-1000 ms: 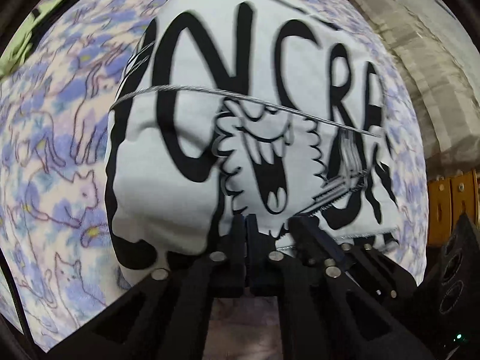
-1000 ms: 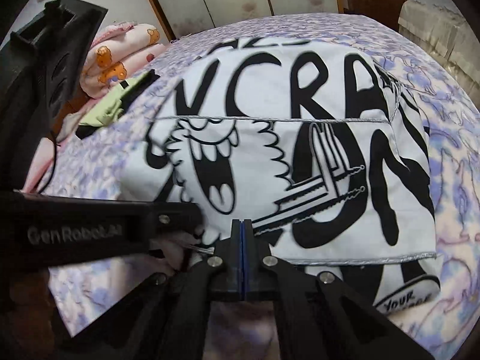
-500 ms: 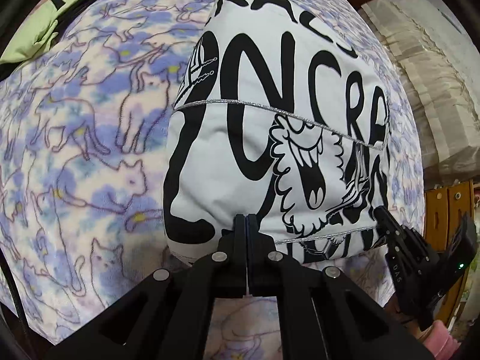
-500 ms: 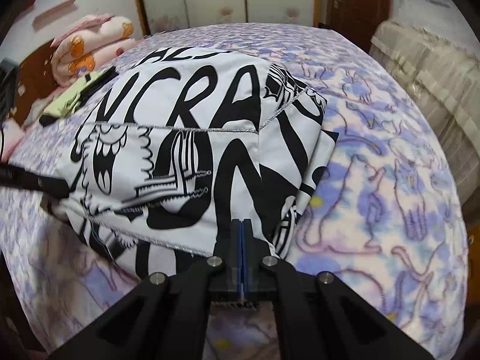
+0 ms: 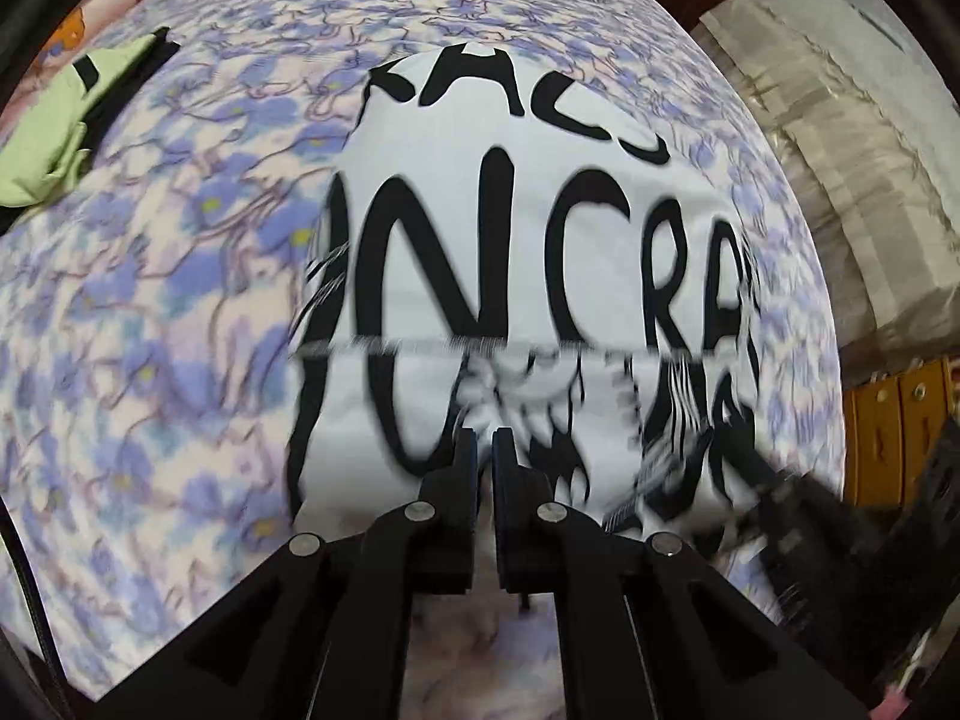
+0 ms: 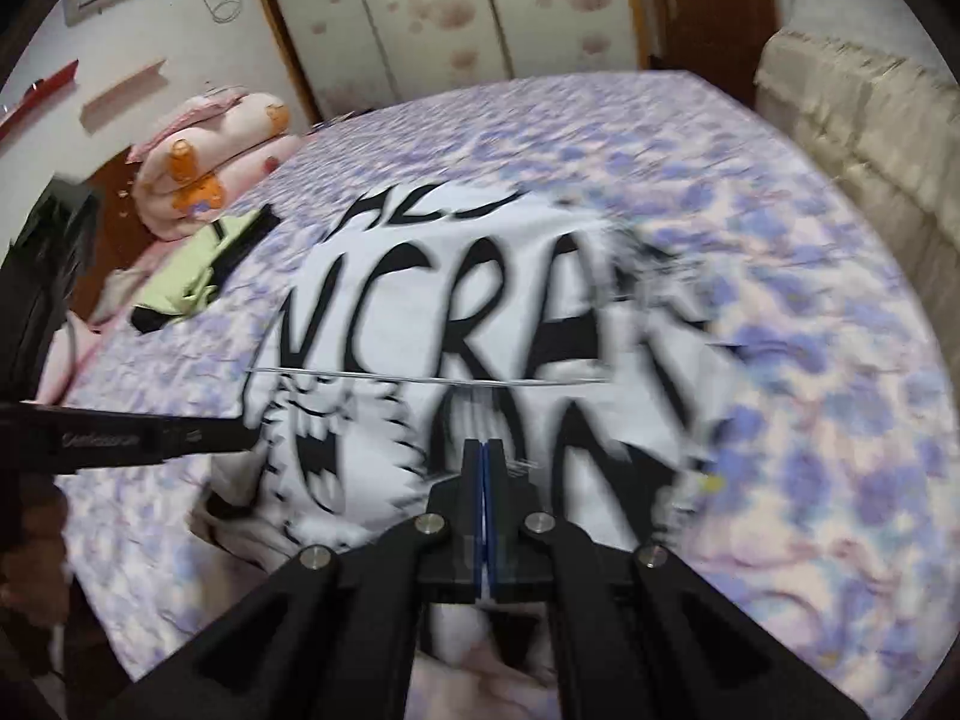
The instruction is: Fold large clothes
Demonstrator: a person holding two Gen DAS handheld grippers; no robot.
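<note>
Where folded shirt (image 5: 528,276) lies: purple floral bedspread (image 5: 150,312), wardrobe doors (image 6: 432,6) behind.

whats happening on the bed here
A person with a handheld gripper in each hand is folding a white garment with big black lettering and a cartoon face on a bed covered by a purple cat-print blanket. The left gripper and right gripper both sit at the garment's near edge, fingers pressed nearly together; motion blur hides whether they pinch cloth. The garment is already folded over, a hem crossing its middle. A green garment lies farther off.
</note>
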